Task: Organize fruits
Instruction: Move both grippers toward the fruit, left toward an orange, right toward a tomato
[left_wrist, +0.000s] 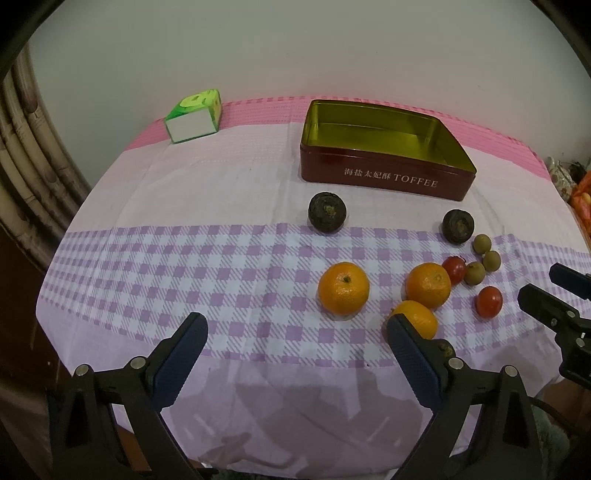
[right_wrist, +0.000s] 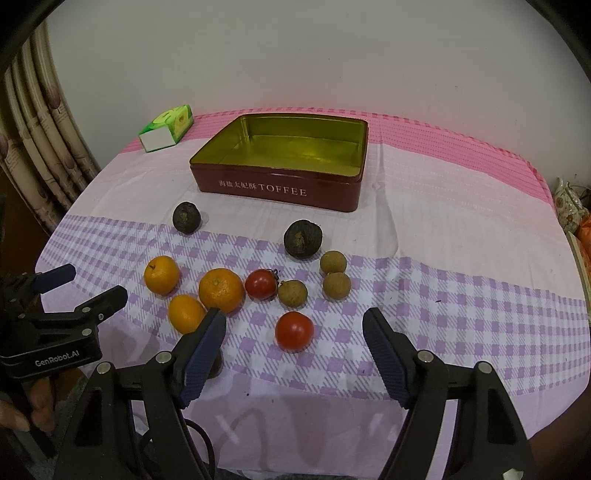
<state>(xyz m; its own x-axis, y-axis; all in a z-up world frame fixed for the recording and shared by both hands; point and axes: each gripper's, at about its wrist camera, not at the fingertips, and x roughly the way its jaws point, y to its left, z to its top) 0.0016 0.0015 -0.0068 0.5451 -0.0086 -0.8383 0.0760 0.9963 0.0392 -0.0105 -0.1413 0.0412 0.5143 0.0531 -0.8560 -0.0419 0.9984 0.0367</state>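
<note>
Nothing is sorted yet, judging by how things lie: the tin (right_wrist: 280, 173) stands open and bare inside, and every fruit sits on the cloth (right_wrist: 461, 229) in front of it.

Taking the tin as landmark, two dark fruits lie nearest its front wall, one (right_wrist: 186, 218) off its left front corner and the other (right_wrist: 303, 238) before its right half. Further out from the tin come three oranges (right_wrist: 221, 290) in a loose cluster, touching or nearly so. To their right, still in front of the tin, is a tomato (right_wrist: 261, 284), with three small brown fruits (right_wrist: 333, 263) just beside it. A second tomato (right_wrist: 294, 331) lies farthest from the tin, alone. A green box (right_wrist: 167, 128) stands left of the tin, at the back of the cloth; it does not look like part of the job.

The left gripper (left_wrist: 295, 328) is spread wide and holds nothing. Its right finger crosses in front of the nearest orange (left_wrist: 419, 317), but I cannot tell whether it touches it. The right gripper (right_wrist: 294, 332) is also wide apart and empty, with the lone tomato showing in the gap between its fingers, apparently on the cloth beyond them.

So all of the work is left: ten fruits to lift into the tin. The lone tomato seems the readiest first pick for the right gripper, the near orange for the left.
</note>
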